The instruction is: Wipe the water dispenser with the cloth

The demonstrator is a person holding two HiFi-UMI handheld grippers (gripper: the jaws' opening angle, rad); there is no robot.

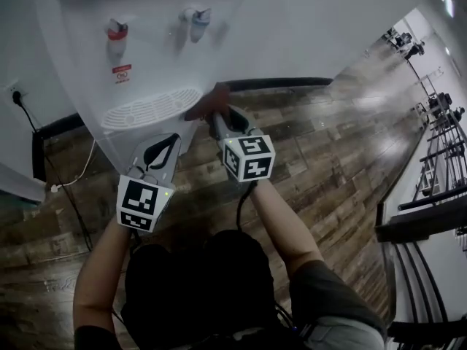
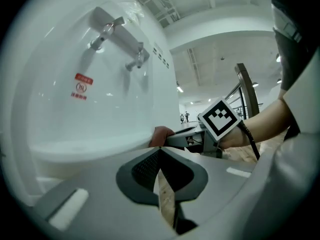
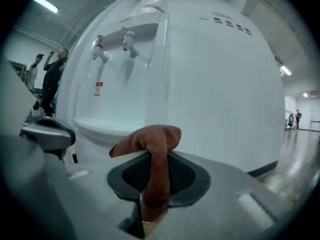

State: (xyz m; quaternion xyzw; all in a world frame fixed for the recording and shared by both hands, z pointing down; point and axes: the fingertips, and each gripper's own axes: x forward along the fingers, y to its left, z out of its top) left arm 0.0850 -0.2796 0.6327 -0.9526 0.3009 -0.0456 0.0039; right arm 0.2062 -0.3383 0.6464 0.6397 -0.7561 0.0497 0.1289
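Right hand-held gripper pinches the rust-brown terry cloth at the white plastic water dispenser's tray corner. Left hand-held gripper sits closed and empty below. Wiping looks barely started, with most surfaces left.

The water dispenser is cut off at the head view's 12 o'clock; its red label's print cannot be read. The cloth's lower end is hidden between the right gripper's jaws.

Water dispenser: white, upright. Red tap left, blue tap right, red label under red tap, slotted drip tray below.

Cloth: reddish-brown, bunched, pinched between right tongs, folded top at drip tray's right end.
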